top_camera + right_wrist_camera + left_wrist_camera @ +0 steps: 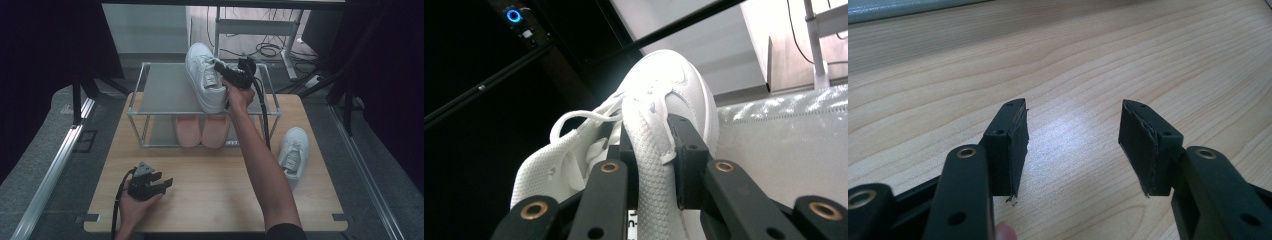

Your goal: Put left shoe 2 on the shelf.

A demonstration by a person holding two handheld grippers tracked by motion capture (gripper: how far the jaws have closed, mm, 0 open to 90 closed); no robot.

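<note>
Pale wooden desk point(210, 185): right hand-held gripper point(651, 142) pinches the white mesh sneaker point(205, 75) above the metal shelf rack point(165, 90); lower it level. Left hand-held gripper point(1073, 145) rests empty, jaws apart.

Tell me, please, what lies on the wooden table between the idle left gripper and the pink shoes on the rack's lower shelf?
In the high view, only bare table separates the left gripper from the pink shoes.
</note>
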